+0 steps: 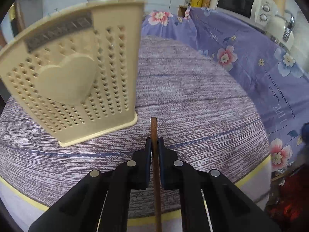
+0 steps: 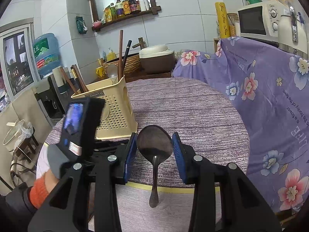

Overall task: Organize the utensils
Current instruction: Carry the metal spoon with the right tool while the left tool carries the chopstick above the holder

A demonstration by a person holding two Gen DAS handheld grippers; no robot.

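A cream perforated utensil holder [image 1: 77, 73] with a raised heart stands on the round table; in the right wrist view [image 2: 114, 106] it holds several chopsticks and a spoon. My left gripper [image 1: 154, 141] is shut on a brown wooden chopstick [image 1: 155, 164], just right of the holder's base. My right gripper [image 2: 154, 139] is open, its blue pads either side of a metal spoon [image 2: 154, 150] that lies on the table with its bowl away from me. The left gripper's camera body [image 2: 81, 127] shows to the left.
The table has a purple striped cloth [image 1: 193, 96] with a yellow edge. A floral purple sheet [image 2: 270, 96] covers furniture at right, with a microwave [image 2: 256, 21] on top. A rice cooker [image 2: 156, 58] and basket stand behind the table.
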